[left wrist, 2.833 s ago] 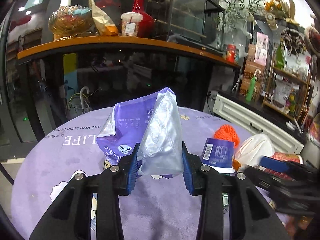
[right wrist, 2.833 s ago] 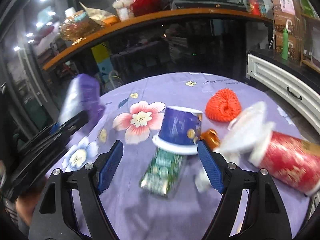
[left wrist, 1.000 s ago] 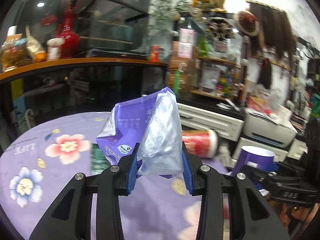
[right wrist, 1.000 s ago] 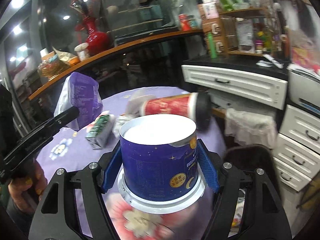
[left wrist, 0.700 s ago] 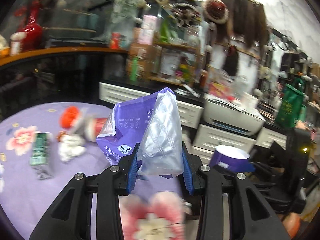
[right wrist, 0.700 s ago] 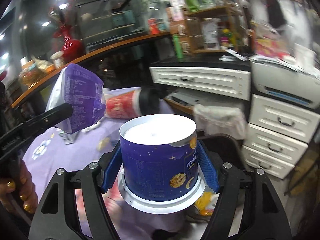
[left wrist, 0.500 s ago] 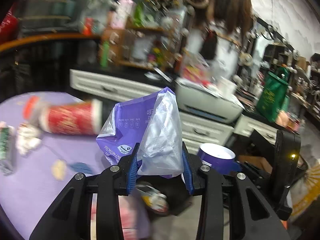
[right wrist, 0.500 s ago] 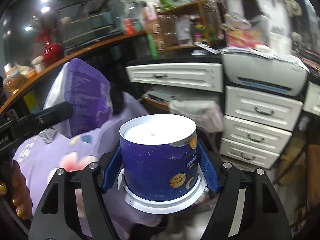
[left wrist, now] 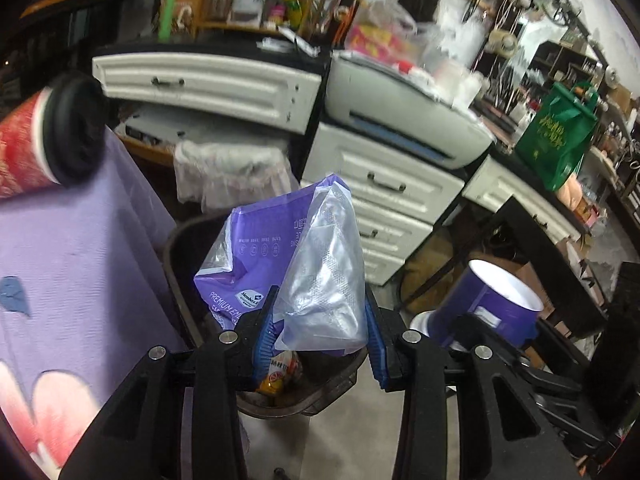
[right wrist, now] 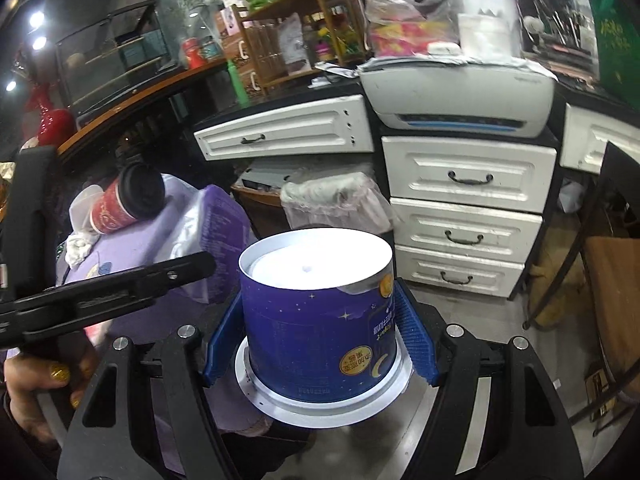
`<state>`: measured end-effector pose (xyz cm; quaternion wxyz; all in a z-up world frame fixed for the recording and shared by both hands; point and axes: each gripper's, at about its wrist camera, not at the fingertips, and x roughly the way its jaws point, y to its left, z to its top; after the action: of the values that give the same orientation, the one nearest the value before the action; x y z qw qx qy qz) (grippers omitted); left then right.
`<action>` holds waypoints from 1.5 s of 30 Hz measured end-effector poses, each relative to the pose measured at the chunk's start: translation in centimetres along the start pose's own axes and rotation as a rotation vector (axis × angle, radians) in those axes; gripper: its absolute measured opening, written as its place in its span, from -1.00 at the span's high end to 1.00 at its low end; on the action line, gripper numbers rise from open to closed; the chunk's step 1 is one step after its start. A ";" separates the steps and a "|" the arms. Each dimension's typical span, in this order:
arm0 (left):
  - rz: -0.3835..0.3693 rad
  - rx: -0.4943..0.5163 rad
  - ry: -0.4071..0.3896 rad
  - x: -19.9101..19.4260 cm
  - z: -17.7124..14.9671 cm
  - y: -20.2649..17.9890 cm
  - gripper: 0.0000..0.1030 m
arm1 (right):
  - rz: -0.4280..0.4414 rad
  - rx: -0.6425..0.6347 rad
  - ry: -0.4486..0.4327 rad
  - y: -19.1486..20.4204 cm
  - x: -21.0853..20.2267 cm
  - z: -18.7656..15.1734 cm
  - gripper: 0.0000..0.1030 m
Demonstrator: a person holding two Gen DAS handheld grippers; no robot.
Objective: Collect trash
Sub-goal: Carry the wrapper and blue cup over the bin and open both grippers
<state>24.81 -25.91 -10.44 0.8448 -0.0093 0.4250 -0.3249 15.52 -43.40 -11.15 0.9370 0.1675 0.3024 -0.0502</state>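
My left gripper (left wrist: 320, 320) is shut on a crumpled purple and clear plastic bag (left wrist: 280, 256). It hangs over a dark bin (left wrist: 176, 264) on the floor beside the purple table (left wrist: 80, 264); food wrappers (left wrist: 276, 372) lie inside. My right gripper (right wrist: 320, 336) is shut on an upside-down blue paper cup (right wrist: 312, 304) with a white rim. In the left wrist view that cup (left wrist: 492, 304) is just right of the bin. A red cup (left wrist: 20, 152) with a black lid lies on the table's edge.
White drawers (left wrist: 384, 184) and a printer (left wrist: 404, 120) stand behind the bin. A second bin with a clear liner (left wrist: 228, 172) sits by the table. A black chair frame (right wrist: 592, 240) is at the right. A hand (right wrist: 36, 384) grips the left tool.
Both grippers swung away from the tabletop, to the right and downward, and now point at the floor bin. The bag and the cup stay gripped as before.
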 end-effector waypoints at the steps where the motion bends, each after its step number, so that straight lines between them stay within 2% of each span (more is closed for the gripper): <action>1: 0.002 -0.003 0.016 0.6 0.0 -0.1 0.23 | -0.003 0.003 0.003 -0.2 0.0 -0.1 -0.37; 5: 0.019 0.002 0.051 2.2 -0.1 -0.3 0.09 | -0.014 0.023 0.016 -1.2 0.3 -0.6 -0.37; 10: 0.031 0.034 0.066 3.4 0.3 -1.0 -0.25 | -0.032 0.047 0.024 -2.5 0.5 -0.9 -0.37; 18: 0.015 0.034 0.049 3.1 0.5 -1.3 -0.46 | -0.026 0.059 0.046 -2.9 1.5 -1.2 -0.37; 23: 0.020 0.031 -0.011 0.7 0.6 -1.3 -0.69 | 0.004 0.038 0.073 -2.0 3.3 -1.1 -0.37; 28: 0.055 0.097 -0.111 -2.6 0.7 -2.2 -0.89 | 0.045 0.017 0.124 -0.4 6.3 -1.0 -0.37; 34: 0.156 0.159 -0.235 -6.0 0.6 -2.6 -0.89 | 0.076 -0.003 0.214 1.2 11.5 -1.4 -0.37; 38: 0.180 0.139 -0.246 -7.2 0.5 -1.4 -0.89 | 0.079 -0.002 0.284 1.8 15.2 -1.9 -0.37; 45: 0.162 0.071 -0.238 -8.3 0.0 0.7 -0.89 | 0.064 0.018 0.373 2.2 19.9 -3.0 -0.38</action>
<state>21.70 -20.72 -4.72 0.9125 0.0161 0.3093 -0.2672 30.51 -40.17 -24.42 0.8643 0.1917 0.4648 0.0089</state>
